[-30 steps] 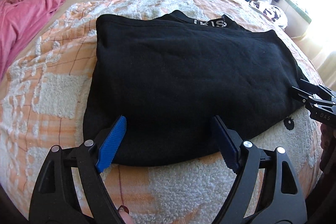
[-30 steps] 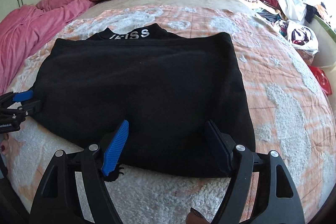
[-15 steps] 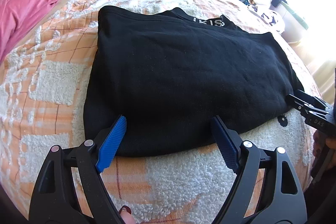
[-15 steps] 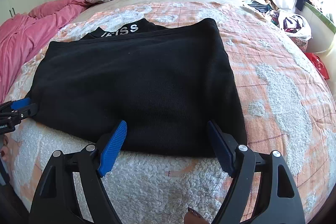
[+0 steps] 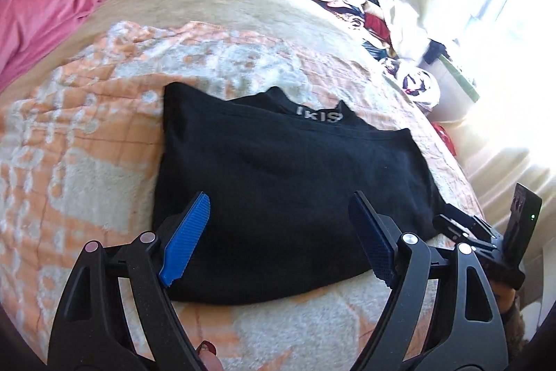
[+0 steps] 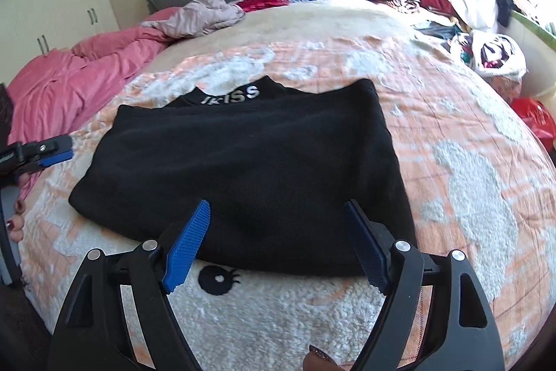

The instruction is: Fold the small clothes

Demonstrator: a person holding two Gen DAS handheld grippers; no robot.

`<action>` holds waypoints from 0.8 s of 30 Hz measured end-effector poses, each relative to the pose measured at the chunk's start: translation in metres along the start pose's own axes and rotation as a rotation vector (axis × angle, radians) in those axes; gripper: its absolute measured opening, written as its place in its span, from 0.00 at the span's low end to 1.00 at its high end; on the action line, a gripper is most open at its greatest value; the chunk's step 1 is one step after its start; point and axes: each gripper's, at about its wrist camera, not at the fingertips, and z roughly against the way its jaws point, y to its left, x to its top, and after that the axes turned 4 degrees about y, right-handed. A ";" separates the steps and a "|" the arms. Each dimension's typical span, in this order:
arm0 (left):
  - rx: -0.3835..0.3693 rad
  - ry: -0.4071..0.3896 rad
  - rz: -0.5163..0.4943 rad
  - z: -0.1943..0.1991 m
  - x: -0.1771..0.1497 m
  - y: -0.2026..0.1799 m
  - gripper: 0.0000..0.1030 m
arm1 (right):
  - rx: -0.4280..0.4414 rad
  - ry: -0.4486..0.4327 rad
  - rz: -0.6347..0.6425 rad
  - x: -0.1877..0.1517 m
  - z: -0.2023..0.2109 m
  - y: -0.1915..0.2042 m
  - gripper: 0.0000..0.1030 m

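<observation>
While both the left gripper point(image 5: 278, 232) and right gripper point(image 6: 278, 239) hang wide and empty, the folded black garment point(image 6: 250, 176) lies flat just ahead: soft, limp knit, likely light; best pinched at near-edge corners.

left wrist: near, angled down from bed foot, left side | right wrist: same, right side | shared: folded black knit garment point(image 5: 285, 183) point(image 6: 250, 176)

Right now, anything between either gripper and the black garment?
Nothing visible. The folded black garment lies bare on the patterned blanket, and both the left gripper and the right gripper hang open over its near edge, jaws empty.
</observation>
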 end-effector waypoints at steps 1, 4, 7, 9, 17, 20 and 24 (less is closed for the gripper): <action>-0.006 0.003 -0.011 -0.003 0.003 -0.003 0.72 | -0.002 0.000 0.010 0.002 -0.001 0.002 0.75; 0.029 0.022 -0.055 -0.020 0.010 -0.009 0.72 | 0.009 0.018 0.027 0.010 -0.011 0.005 0.75; 0.065 0.053 -0.069 -0.035 0.010 -0.001 0.72 | 0.006 0.046 0.046 0.018 -0.024 0.009 0.75; 0.094 0.073 -0.060 -0.045 0.009 0.009 0.72 | -0.014 0.071 0.039 0.020 -0.035 0.008 0.75; 0.126 0.092 0.029 -0.057 -0.002 0.046 0.73 | -0.029 0.098 -0.049 0.016 -0.048 -0.012 0.75; 0.131 0.088 0.026 -0.049 -0.002 0.042 0.74 | -0.037 0.086 -0.039 0.013 -0.044 -0.011 0.75; 0.126 0.090 0.027 -0.038 -0.004 0.037 0.81 | -0.039 0.063 -0.018 0.011 -0.033 -0.006 0.76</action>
